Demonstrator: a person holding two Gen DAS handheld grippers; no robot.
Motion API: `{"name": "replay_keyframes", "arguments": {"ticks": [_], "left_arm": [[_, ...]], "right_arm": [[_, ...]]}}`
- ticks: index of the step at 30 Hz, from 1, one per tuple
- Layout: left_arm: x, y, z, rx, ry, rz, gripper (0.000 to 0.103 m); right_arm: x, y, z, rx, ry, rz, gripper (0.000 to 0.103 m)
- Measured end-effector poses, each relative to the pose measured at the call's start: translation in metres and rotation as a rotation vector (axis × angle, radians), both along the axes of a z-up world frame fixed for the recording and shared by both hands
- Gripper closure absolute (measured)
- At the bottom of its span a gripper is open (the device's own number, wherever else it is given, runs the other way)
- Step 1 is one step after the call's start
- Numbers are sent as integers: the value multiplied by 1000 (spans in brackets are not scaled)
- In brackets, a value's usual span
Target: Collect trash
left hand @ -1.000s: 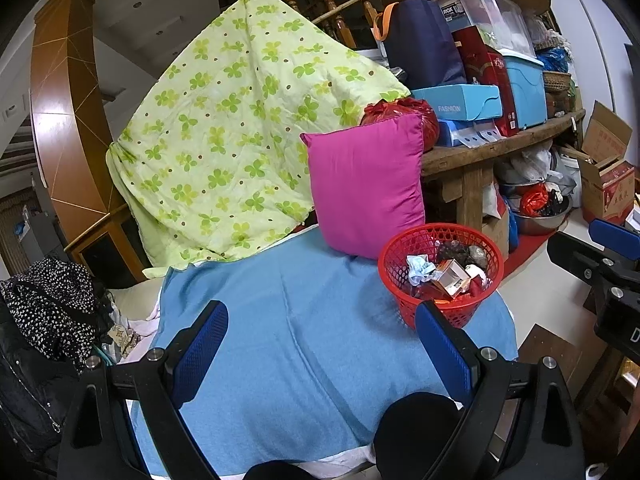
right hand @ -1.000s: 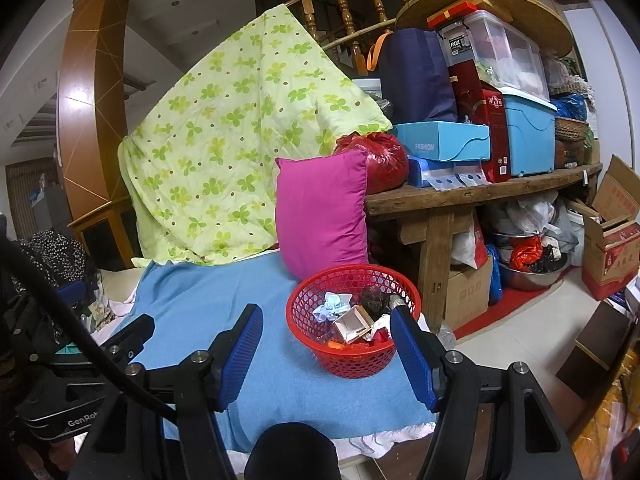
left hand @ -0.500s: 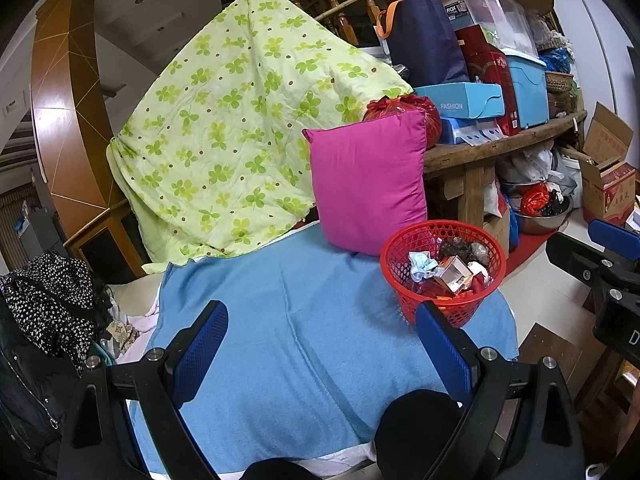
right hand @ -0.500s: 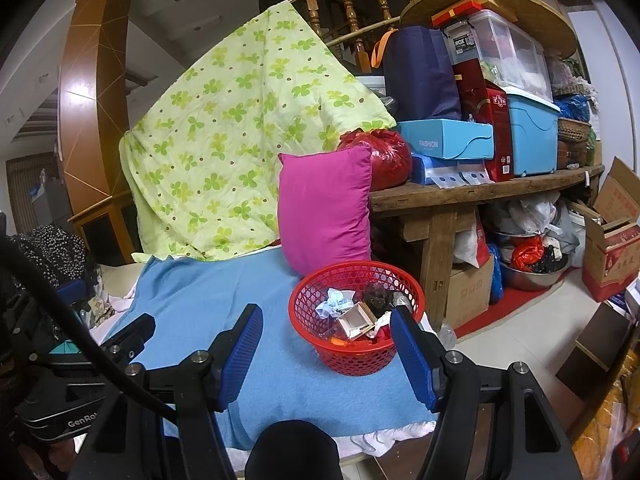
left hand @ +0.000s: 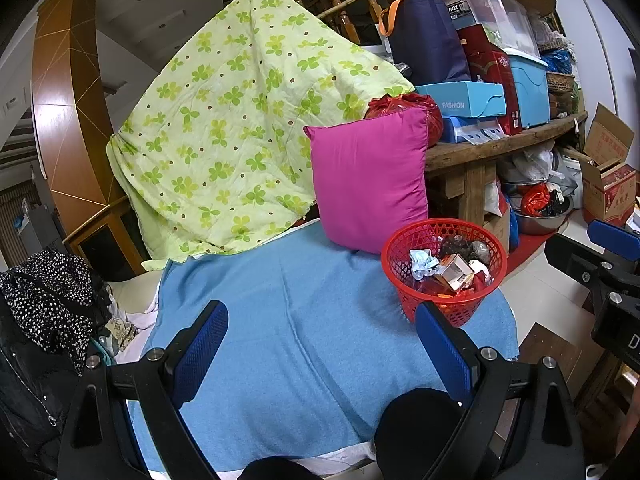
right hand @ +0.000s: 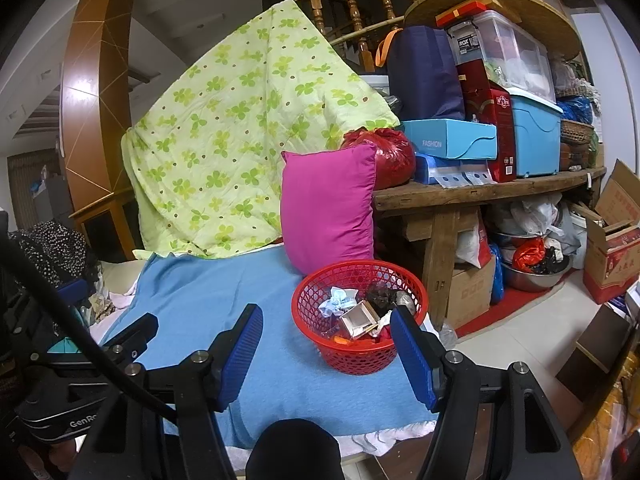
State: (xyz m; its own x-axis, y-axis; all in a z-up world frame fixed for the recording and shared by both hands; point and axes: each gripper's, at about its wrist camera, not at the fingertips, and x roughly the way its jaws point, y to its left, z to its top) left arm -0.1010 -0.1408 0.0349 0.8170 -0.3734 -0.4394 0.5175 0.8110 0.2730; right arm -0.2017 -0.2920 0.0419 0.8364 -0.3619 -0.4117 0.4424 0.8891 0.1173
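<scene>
Both grippers spread wide, nothing held. Left gripper (left hand: 322, 350) over blue cloth (left hand: 288, 320), bare under it. Right gripper (right hand: 326, 350) also over cloth (right hand: 224, 300), its right finger (right hand: 412, 354) in front of basket's near rim.

Red basket (left hand: 404, 240) on cloth's right edge, in front of pink pillow (left hand: 370, 176), close beside wooden bench (left hand: 500, 144). Inside: crumpled white/blue tissue (left hand: 423, 261), small open carton (left hand: 454, 272), dark wads, red scraps below. Same basket (right hand: 310, 300) in right view, tissue (right hand: 338, 300) and carton (right hand: 360, 320) on top.

No loose trash visible on cloth in either view, so collecting looks about done, prob. only a last check left.

To do it well:
- Scan cloth edges, esp. left by white sheet and spotted clothes (left hand: 48, 296); cannot tell if anything there is trash.
- Keep fingers apart til a piece is found; pinch light stuff at a firm fold, not a loose corner.
- Drop over basket centre, low, so paper doesn't bounce out.
- Mind basket: light mesh near cloth's edge, w/ floor below; a knock from right finger could tip it. Approach from above, not sideways.
- Keep grippers apart from each other; right one shows at far right of left view.
</scene>
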Motion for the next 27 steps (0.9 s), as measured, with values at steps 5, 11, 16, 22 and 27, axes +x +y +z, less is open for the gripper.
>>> {"name": "replay_keyframes", "arguments": {"ticks": [5,11,16,22,27], "left_arm": [[0,1,-1,-1,2,-1,8],[1,1,-2,-1,4,-1,8],[5,1,-8,-2,15,1,8],[11,-1,-13,-1,33,5,8],[16,-4,-19,9,51,7,8]], "right_arm": [[0,-1,0,1,-1,-2,33],[0,-1,0,0,1,0,33],[5,2,-3,-3,15,4,33],[10,-3,-4,-2,20,-2,33],[14,-9,-8,4,27,-8,33]]}}
